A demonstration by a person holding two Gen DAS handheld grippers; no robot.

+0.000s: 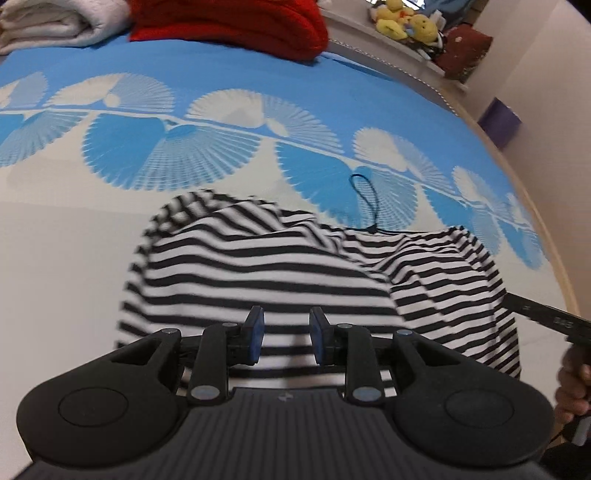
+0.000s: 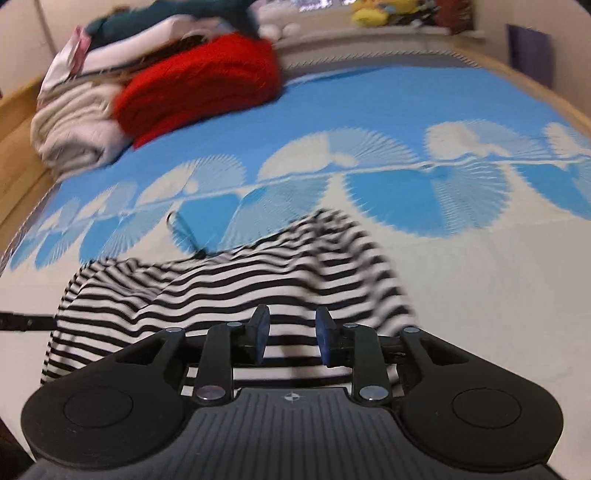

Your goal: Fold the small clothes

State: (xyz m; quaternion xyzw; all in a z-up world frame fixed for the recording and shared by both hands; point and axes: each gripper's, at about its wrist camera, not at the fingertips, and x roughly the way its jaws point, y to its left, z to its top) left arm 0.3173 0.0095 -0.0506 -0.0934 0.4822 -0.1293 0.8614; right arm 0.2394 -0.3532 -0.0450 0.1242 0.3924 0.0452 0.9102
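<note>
A small black-and-white striped garment (image 1: 295,273) lies rumpled on the blue-and-white patterned bedspread (image 1: 258,81), with a thin black cord loop (image 1: 365,199) at its far edge. My left gripper (image 1: 286,338) is open just above the garment's near edge, its jaws apart and empty. The same garment (image 2: 236,284) shows in the right wrist view, blurred. My right gripper (image 2: 291,338) is open over the garment's near edge, holding nothing. A black part of the other gripper (image 1: 546,314) shows at the garment's right side.
A red knit item (image 2: 199,85) and folded white bedding (image 2: 74,129) are piled at the far side of the bed. Yellow plush toys (image 1: 402,20) sit on a ledge behind. A purple box (image 1: 498,122) stands by the wall, beyond the bed's wooden edge (image 1: 546,236).
</note>
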